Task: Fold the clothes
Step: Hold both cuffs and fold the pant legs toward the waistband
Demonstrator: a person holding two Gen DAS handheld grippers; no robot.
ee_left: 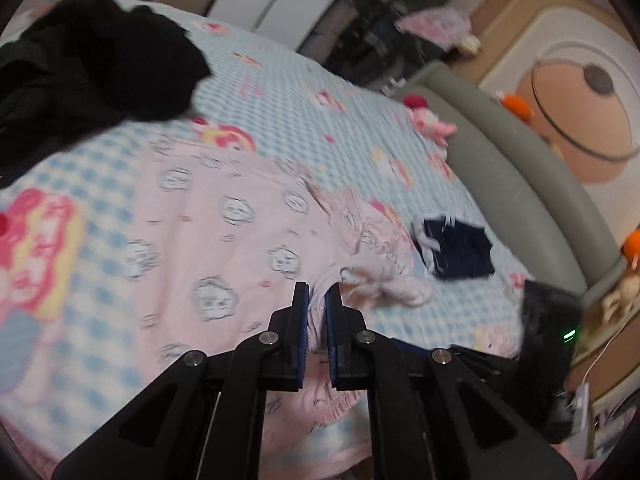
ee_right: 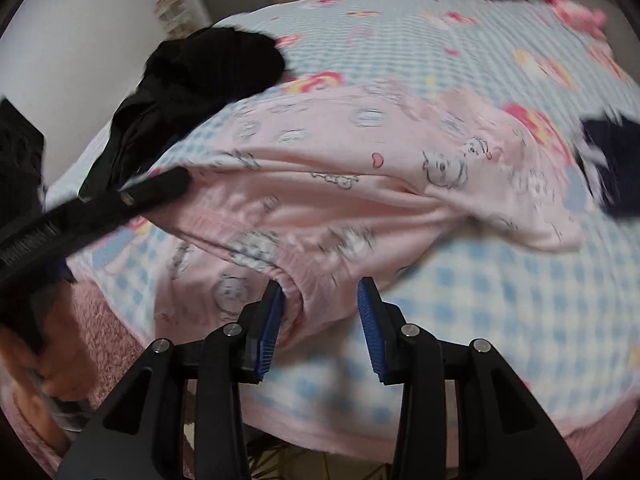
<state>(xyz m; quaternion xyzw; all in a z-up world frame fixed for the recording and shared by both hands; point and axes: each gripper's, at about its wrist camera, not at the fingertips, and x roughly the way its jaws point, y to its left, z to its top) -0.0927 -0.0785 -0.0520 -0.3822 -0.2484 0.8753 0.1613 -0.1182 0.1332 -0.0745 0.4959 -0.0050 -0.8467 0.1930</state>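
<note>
A pink garment (ee_left: 224,240) printed with cartoon faces lies spread on the bed. My left gripper (ee_left: 318,308) is shut on a pinched fold of it, and the cloth rises into the jaws. In the right wrist view the same pink garment (ee_right: 360,184) is lifted at its left side, where the left gripper (ee_right: 168,182) comes in from the left. My right gripper (ee_right: 322,296) stands open over the garment's gathered waistband (ee_right: 304,280). The cloth touches only the left pad.
The bed sheet (ee_left: 280,92) is blue-and-white checked with pink cartoons. A heap of black clothes (ee_left: 92,64) lies at the far left. A folded dark navy item (ee_left: 456,248) sits to the right. A grey padded headboard (ee_left: 500,168) borders the right side. A pink fuzzy blanket (ee_right: 104,328) hangs at the near edge.
</note>
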